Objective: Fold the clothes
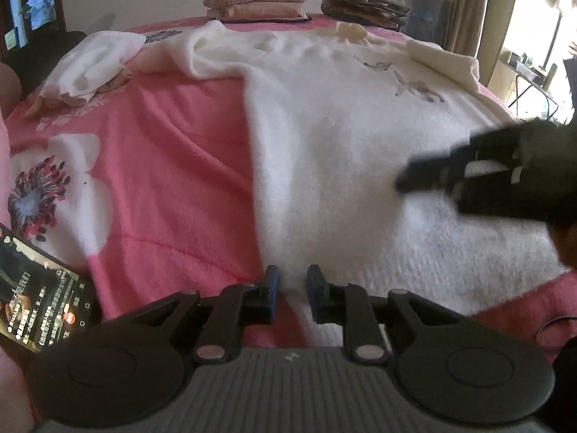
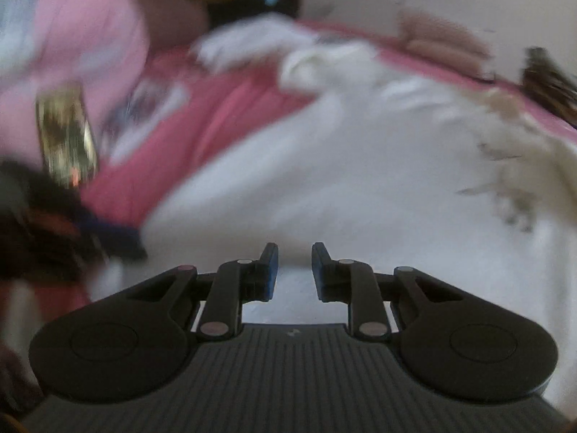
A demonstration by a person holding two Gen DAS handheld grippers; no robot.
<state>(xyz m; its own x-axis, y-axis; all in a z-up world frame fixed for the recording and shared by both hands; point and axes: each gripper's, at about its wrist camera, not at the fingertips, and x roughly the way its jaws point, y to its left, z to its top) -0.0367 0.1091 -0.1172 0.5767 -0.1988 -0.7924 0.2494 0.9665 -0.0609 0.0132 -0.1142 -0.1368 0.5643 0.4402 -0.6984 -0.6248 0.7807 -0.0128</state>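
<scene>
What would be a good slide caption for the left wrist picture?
Left gripper open at the hem of a white sweater spread on a pink floral blanket.

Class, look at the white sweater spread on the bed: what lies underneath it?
The white sweater lies on a pink floral blanket, which shows at its left and near edges. Whatever sits under its middle is covered and cannot be seen.

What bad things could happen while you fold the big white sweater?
The phone lies on the pink blanket close to the left gripper; a sweep could knock it away. The white sweater is fluffy, so a pinch might grab too little and slip. The right gripper's view is blurred, so aiming is harder.
</scene>
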